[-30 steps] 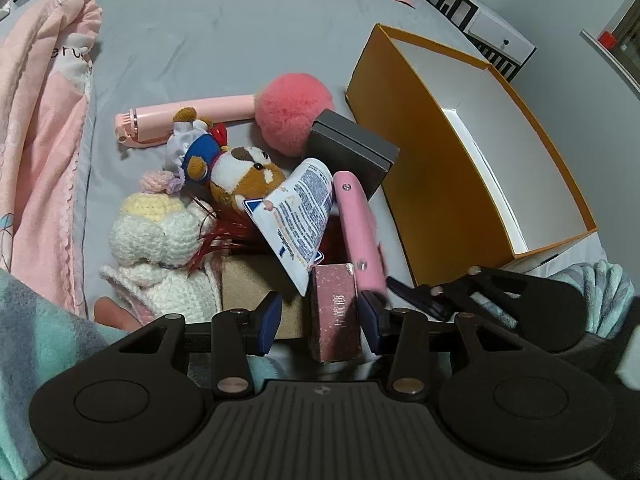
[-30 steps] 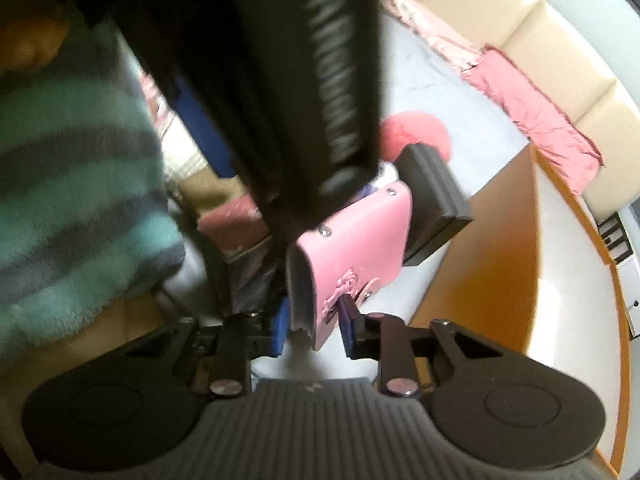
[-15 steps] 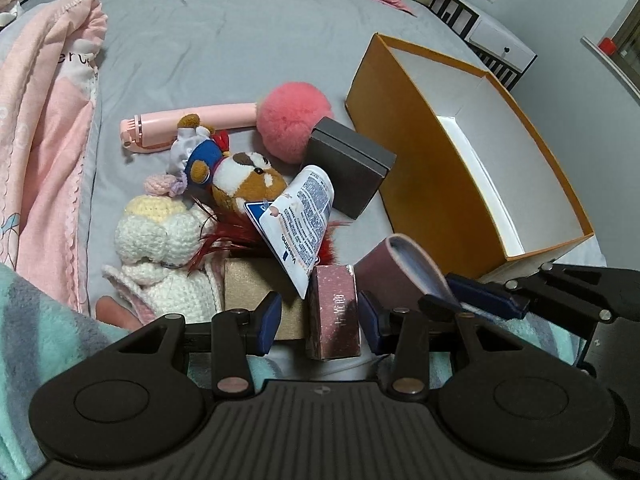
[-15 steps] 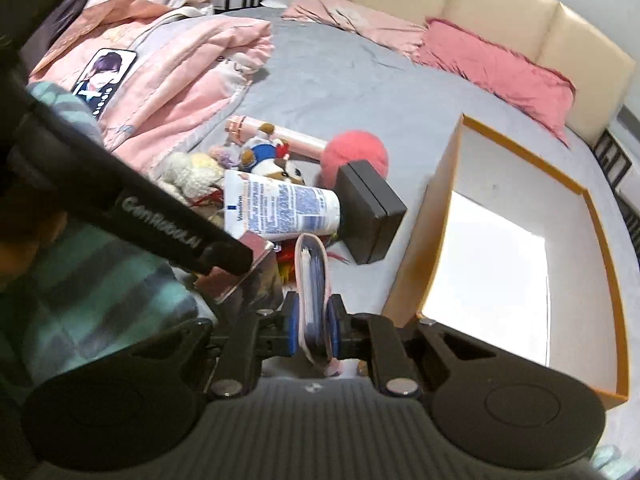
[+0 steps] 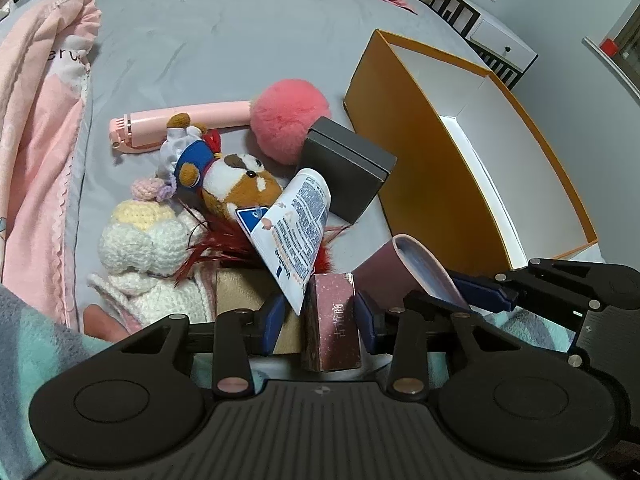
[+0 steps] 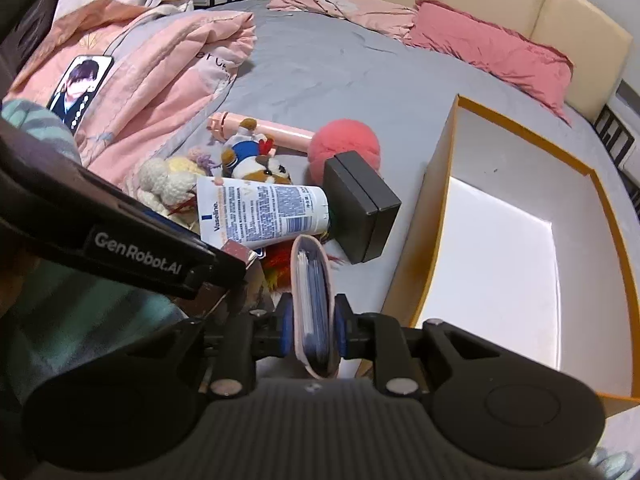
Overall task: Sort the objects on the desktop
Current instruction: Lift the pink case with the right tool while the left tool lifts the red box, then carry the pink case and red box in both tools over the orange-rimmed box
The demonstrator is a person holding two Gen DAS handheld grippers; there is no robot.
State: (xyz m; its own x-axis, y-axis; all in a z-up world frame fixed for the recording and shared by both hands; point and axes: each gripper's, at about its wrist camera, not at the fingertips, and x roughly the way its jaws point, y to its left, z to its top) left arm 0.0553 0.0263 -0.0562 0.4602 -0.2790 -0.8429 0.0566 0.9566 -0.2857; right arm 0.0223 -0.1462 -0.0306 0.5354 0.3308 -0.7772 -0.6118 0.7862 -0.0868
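My left gripper [image 5: 320, 318] hangs low over the pile with a dark red box [image 5: 330, 320] standing between its blue pads. Its jaws are closing; the right pad is at the box, the left pad still shows a gap. My right gripper [image 6: 312, 320] is shut on a pink card case [image 6: 312, 280], held edge-on above the bed, though its jaws are easing open. In the left wrist view the same pink case [image 5: 404, 264] hangs just right of the red box. The orange box [image 6: 520, 130] with a white inside lies open to the right.
A Vaseline tube [image 5: 296, 224] leans on the red box. Around it lie a dark grey box [image 5: 344, 168], a pink pompom [image 5: 288, 112], a pink stick [image 5: 180, 124], a plush dog [image 5: 236, 184], a crochet doll [image 5: 144, 240] and a tan box [image 5: 240, 288]. A pink quilt [image 6: 160, 64] borders the left.
The right gripper lifted the pink case off the bed beside the red box and rolled it edge-on. The left gripper stayed put, its pads a little closer to the red box.
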